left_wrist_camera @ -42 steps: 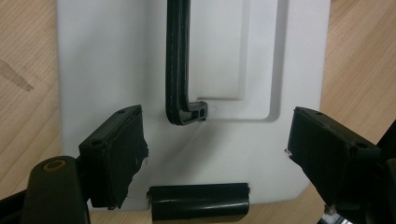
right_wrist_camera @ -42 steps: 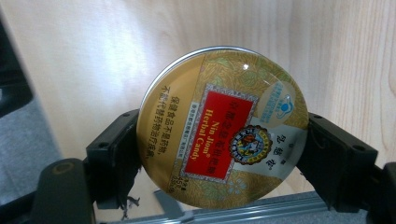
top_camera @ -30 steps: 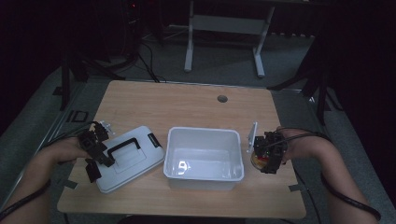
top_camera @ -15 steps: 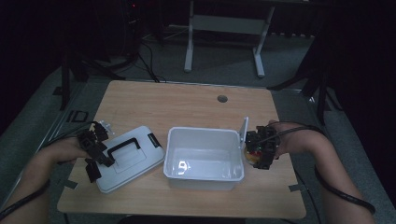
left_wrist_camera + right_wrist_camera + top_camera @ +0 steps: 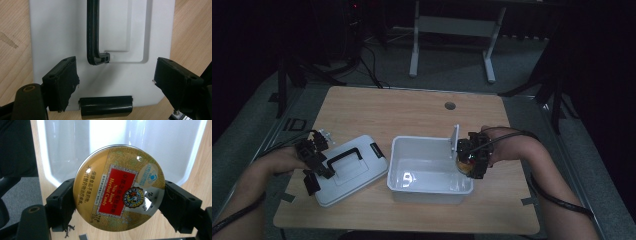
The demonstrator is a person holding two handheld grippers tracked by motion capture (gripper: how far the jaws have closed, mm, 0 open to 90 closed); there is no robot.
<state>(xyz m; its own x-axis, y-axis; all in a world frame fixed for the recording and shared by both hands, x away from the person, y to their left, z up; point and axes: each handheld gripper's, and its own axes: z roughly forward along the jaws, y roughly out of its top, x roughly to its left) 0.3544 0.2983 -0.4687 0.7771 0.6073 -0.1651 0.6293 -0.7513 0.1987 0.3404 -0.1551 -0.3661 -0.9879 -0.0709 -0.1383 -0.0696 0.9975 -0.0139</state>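
at left, left gripper [image 5: 314, 162] parked over the white rectangular plastic lid with black handle [image 5: 348, 170], jaws spread wide, nothing held, as a second earlier. centre, white rectangular plastic tub [image 5: 430, 170] open on the wooden table [image 5: 412, 110], unmoved. at right, right gripper [image 5: 120, 202] clamped on the round gold herbal candy tin [image 5: 119, 187], carried in from beside the tub to above its right rim; likely about to be dropped inside.
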